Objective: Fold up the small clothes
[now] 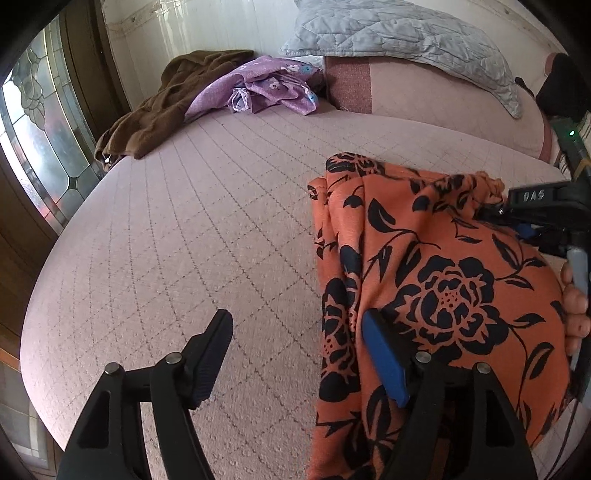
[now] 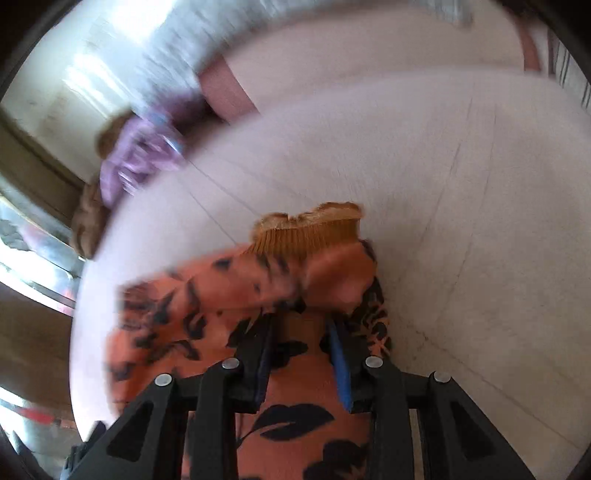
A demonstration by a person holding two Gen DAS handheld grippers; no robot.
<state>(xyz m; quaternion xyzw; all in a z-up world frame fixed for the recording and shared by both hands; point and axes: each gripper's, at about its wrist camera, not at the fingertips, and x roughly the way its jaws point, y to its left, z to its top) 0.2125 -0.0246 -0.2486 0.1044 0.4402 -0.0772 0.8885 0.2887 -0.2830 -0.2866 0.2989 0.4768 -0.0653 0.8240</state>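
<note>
The bed (image 1: pixel 166 236) lies bare left of the orange garment (image 1: pixel 424 280); brown (image 1: pixel 147 114) and purple clothes (image 1: pixel 266 85) crowd its far edge.

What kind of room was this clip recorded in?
Most likely a bedroom: a pink quilted bed cover fills the view, a grey quilted pillow lies at its far end, and loose clothes sit by a leaded-glass window.

Matt printed cloth garment (image 1: pixel 424 258) with ribbed waistband (image 2: pixel 310 232) — nubbly quilted bedspread (image 1: pixel 184 240); fuzzy brown fabric (image 1: pixel 147 122), leaded glass window (image 1: pixel 40 140).
</note>
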